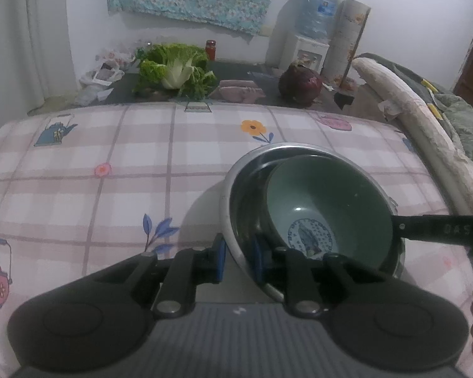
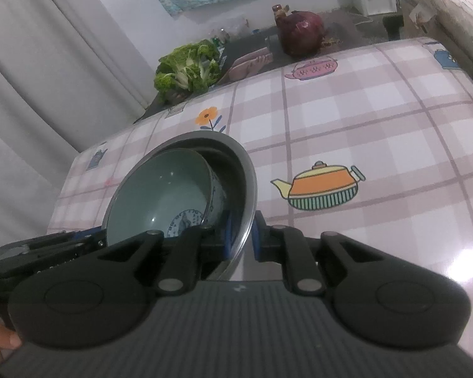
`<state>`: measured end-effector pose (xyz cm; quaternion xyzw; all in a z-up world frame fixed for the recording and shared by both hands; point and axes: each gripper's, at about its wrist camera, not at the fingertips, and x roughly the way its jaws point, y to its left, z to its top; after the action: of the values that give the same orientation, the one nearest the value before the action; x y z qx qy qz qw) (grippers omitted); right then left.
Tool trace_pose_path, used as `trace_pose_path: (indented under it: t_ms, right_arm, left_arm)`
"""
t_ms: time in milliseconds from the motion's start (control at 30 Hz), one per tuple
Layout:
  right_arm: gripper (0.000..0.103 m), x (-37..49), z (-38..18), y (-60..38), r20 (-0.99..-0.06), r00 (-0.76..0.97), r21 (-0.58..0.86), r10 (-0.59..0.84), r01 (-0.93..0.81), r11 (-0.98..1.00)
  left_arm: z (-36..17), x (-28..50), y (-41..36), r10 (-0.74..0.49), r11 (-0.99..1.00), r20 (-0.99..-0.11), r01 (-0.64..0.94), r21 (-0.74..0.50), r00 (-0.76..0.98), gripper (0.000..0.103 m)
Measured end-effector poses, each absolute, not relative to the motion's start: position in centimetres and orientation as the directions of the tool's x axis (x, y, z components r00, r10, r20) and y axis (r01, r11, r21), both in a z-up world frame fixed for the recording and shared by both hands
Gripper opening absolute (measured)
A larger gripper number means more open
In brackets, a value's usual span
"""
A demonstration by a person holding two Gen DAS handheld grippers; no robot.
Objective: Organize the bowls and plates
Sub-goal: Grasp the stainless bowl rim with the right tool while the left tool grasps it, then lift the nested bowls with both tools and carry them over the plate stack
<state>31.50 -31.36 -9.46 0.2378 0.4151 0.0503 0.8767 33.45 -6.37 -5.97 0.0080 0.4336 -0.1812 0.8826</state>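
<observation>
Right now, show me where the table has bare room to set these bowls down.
Bare cloth left of the steel bowl, toward the blue teapot print. More lies on the bowl's other side, around the orange teapot print. It is crowded beyond the far edge: lettuce and red cabbage.
</observation>
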Motion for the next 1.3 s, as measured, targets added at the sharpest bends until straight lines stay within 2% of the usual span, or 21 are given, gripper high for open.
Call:
trace_pose_path:
  t_ms: [233,667,1067,1300]
  right_arm:
    - [0.012,29.5,-9.3,-31.4,-0.712,0.631,0.474,0.309,0.106,0.874]
    - [0.014,30.0,-9.8,-31.3,-0.72,0.623,0.48,0.306,0.129,0.868]
    - [0.011,29.8,-9.8,-31.1,-0.723,0.615,0.478,0.315,0.116,0.871]
    - [0.012,30.2,-10.4,-31.2,-0.717,0.623,0.496,0.314,0.139,0.857]
  left_arm:
    - [-5.6,32.1,-5.8,-0.335,0.927,-0.774,0.332,-0.172,0.537,0.018]
    - [-6.2,32.5,-6.4,-0.316,0.932,-0.778,0.331,-0.147,0.544,0.018]
    - [-6.1,32.3,-6.1,-0.325,0.929,-0.774,0.338,-0.153,0.543,0.017]
    - [-6.7,33.3,-6.2,-0.331,0.931,-0.778,0.321,-0.176,0.534,0.013]
